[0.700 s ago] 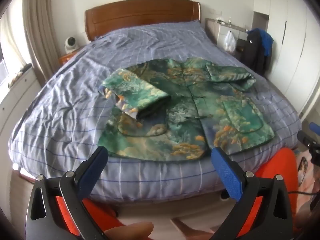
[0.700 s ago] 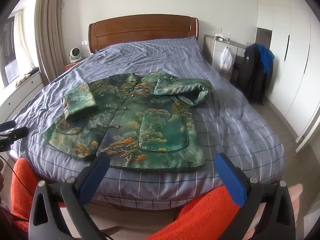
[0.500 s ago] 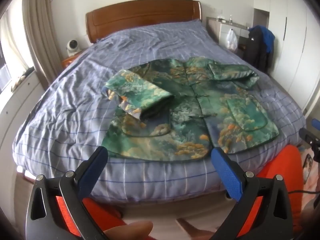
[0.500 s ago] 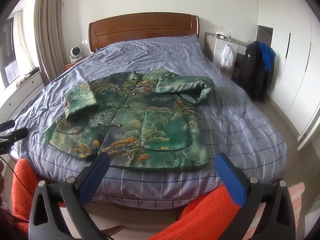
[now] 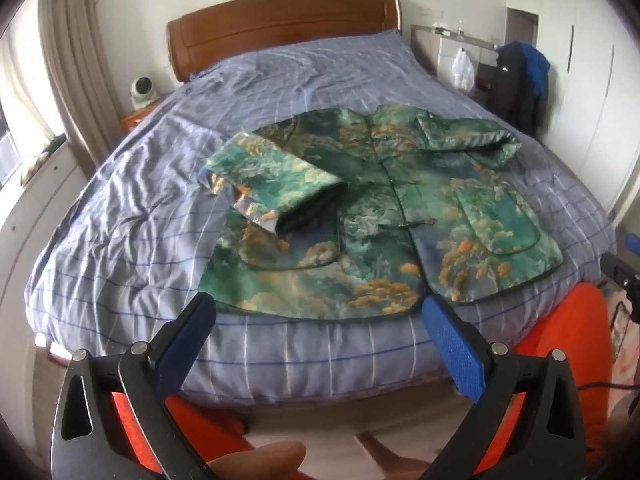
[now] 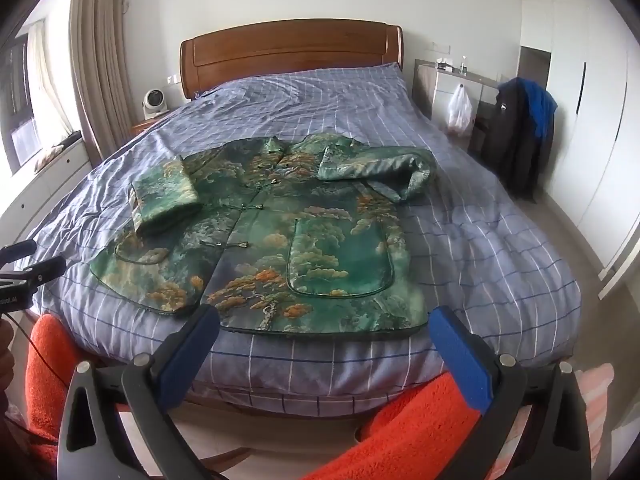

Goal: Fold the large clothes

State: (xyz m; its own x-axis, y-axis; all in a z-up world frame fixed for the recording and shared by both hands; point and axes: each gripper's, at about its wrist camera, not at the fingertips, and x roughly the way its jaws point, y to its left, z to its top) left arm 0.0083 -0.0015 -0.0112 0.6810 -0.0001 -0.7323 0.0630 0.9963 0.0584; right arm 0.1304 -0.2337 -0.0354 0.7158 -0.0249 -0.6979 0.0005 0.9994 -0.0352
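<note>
Since the frames of a moment ago we have drawn both grippers a little closer to the foot of the bed, so the green brocade jacket with its gold and orange cloud pattern (image 6: 280, 236) sits larger in both wrist views, though it has not shifted on the blue checked bedspread (image 6: 480, 248). It lies front up near the foot edge, buttoned, collar toward the brown wooden headboard (image 6: 292, 48), spread flat so the body gives us a clean base to fold over. Both sleeves (image 5: 276, 188) are already turned in across the chest, which narrows the garment to a rectangle. Our left gripper (image 5: 316, 312) hangs before the hem with its blue-padded fingers wide apart and holding nothing; our right gripper (image 6: 324, 324) does likewise, level with the hem's other half. We judge this paired stance is meant to catch the hem (image 6: 320, 330) at two corners and lift it toward the collar.
</note>
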